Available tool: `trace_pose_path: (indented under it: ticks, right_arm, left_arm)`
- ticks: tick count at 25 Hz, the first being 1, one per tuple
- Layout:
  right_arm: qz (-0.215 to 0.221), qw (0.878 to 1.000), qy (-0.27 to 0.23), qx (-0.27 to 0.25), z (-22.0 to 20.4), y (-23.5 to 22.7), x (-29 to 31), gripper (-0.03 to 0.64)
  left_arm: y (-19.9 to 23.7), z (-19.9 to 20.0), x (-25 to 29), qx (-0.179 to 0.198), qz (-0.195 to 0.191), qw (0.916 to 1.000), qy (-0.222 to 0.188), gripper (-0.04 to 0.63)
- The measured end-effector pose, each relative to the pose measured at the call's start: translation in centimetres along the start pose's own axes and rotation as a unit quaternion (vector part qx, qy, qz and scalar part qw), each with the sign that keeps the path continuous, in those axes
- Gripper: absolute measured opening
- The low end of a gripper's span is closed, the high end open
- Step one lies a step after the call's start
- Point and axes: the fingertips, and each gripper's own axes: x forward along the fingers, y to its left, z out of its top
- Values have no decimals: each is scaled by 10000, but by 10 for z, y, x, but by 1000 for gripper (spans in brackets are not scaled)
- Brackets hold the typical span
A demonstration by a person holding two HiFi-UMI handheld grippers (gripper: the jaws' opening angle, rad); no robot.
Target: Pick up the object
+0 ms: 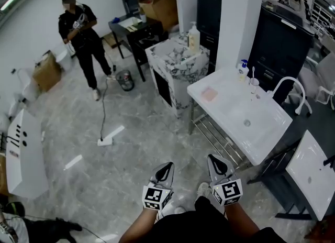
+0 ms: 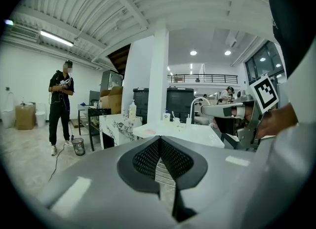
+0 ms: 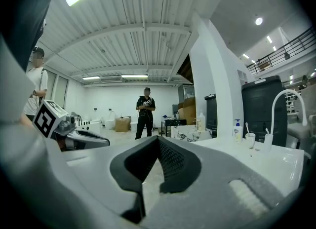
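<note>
Task status: not started. The left hand-held gripper (image 1: 167, 166) and right hand-held gripper (image 1: 213, 159) have their jaws pressed together on nothing. The object cannot be identified. Likely candidates, a pink pad (image 1: 209, 94) and a cup (image 1: 254, 83), rest on the sink (image 1: 272, 132), well apart from both.

Grey marbled floor (image 1: 131, 153), white washbasin stand (image 1: 230, 110), white pillar (image 1: 238, 22), black cabinet (image 1: 282, 53), ribbed ceiling (image 2: 98, 11) with strip light (image 2: 57, 38).

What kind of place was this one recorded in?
Probably a warehouse-like workshop or showroom staged with bathroom fixtures: a white washbasin with a curved faucet, a marble-patterned cabinet beside it, a cardboard box on the bare floor, and a corrugated ceiling.
</note>
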Motion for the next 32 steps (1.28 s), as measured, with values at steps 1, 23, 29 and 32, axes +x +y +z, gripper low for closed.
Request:
trace_pose_path:
  ticks: [1, 23, 29, 32]
  right_arm:
    - [10, 10000, -11, -5, 1, -6, 4, 2]
    - [489, 9986, 151, 165, -11, -135, 61, 3]
    - [616, 9978, 140, 200, -15, -152, 61, 3]
    - [653, 9973, 173, 287, -21, -154, 61, 3]
  left_arm:
    - [1, 2, 8, -24, 0, 10000, 58, 18]
    - [-18, 21, 158, 70, 68, 9996, 247, 18]
    - [-23, 25, 179, 25, 135, 9997, 179, 18]
    - [-26, 24, 186, -92, 95, 9997, 196, 18]
